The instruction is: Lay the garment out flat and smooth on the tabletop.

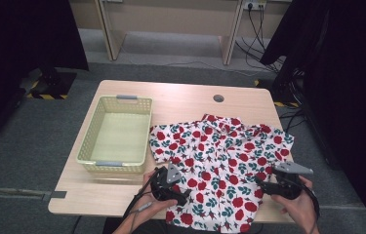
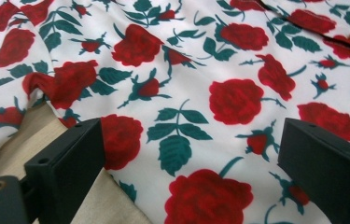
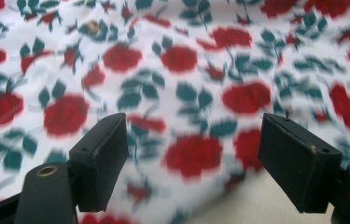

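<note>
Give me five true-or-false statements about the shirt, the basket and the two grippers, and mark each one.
1. The rose-print shirt lies spread on the table. True.
2. The shirt sits inside the yellow basket. False: it lies on the table to the right of the basket.
3. The left gripper is clamped on a sleeve. False: its jaws stand apart over the cloth, gripping nothing.
4. The right gripper has its jaws apart at the shirt's right edge. True.
5. Folded clothes fill the basket. False: nothing lies in it.
</note>
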`<move>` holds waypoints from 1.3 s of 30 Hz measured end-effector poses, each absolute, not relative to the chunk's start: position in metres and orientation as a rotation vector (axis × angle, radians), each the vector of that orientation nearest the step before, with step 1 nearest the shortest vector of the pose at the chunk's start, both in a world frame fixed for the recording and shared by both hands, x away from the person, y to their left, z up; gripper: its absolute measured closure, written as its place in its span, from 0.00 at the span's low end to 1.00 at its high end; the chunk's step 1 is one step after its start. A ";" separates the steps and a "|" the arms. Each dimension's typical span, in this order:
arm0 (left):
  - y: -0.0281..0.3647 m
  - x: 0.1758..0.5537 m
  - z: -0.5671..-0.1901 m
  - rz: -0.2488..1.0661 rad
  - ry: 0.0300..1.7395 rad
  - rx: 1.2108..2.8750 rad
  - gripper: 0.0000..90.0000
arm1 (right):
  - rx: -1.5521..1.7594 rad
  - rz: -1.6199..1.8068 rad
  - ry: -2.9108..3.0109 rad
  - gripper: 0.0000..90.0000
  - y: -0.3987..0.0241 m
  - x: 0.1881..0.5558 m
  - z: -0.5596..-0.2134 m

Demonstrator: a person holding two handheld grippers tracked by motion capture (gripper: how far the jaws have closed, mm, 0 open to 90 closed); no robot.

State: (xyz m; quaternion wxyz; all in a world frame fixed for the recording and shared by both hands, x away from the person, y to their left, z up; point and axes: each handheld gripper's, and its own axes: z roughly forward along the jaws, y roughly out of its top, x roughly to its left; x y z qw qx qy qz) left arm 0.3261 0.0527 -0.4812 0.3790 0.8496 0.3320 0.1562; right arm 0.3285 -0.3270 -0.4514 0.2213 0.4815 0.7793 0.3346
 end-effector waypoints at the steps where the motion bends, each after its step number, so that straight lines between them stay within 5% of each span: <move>1: 0.052 0.326 -0.483 0.403 0.845 2.184 0.07 | 1.338 0.922 2.152 0.28 -0.329 0.322 -0.453; 10: 0.053 0.330 -0.484 0.367 0.873 2.182 0.04 | 1.375 0.841 2.150 0.30 -0.345 0.279 -0.462; 35: 0.053 0.331 -0.484 0.364 0.872 2.185 0.04 | 1.360 0.900 2.181 0.31 -0.309 0.278 -0.472; 39: 0.052 0.331 -0.484 0.365 0.872 2.185 0.04 | 1.337 0.955 2.171 0.54 -0.320 0.266 -0.475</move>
